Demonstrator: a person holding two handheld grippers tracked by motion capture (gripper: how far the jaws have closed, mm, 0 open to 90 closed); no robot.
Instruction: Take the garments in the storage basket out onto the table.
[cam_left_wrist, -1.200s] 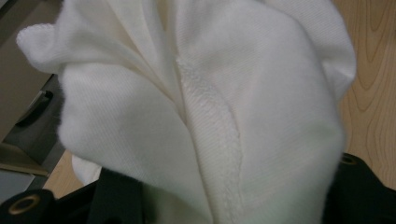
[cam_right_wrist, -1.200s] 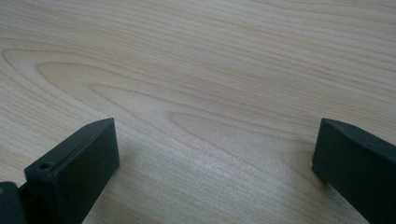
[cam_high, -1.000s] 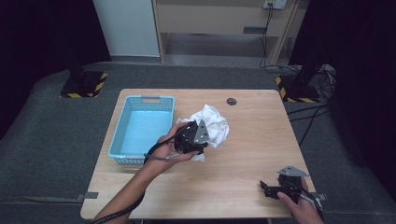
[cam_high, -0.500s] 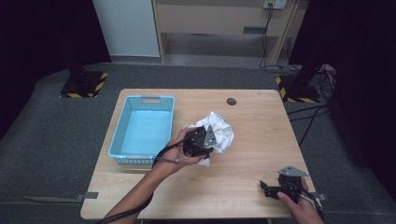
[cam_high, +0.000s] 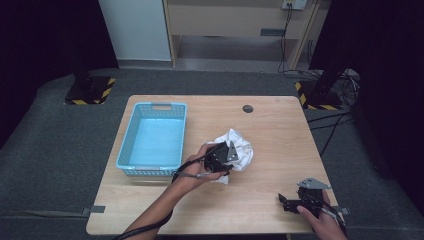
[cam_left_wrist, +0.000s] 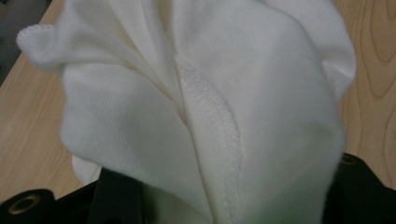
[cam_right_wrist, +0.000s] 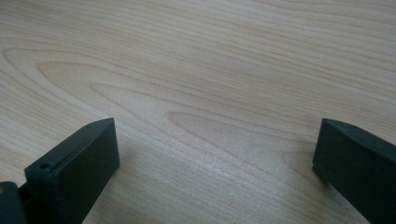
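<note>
Your left gripper (cam_high: 225, 156) has its jaws clamped on the crumpled white knit cloth (cam_high: 239, 149), which bunches up between them and spills out past their tips; in the left gripper view the cloth (cam_left_wrist: 201, 107) shows a stitched seam running down its middle. The bundle sits near the middle of the light wooden tabletop (cam_high: 270, 125), just right of the light blue plastic basket (cam_high: 152, 142). Your right gripper (cam_high: 292, 204) rests near the tabletop's near right corner, well apart from the cloth, jaws spread wide over bare wood.

High view overhead; gripper views close on table (cam_high: 280, 145)
</note>
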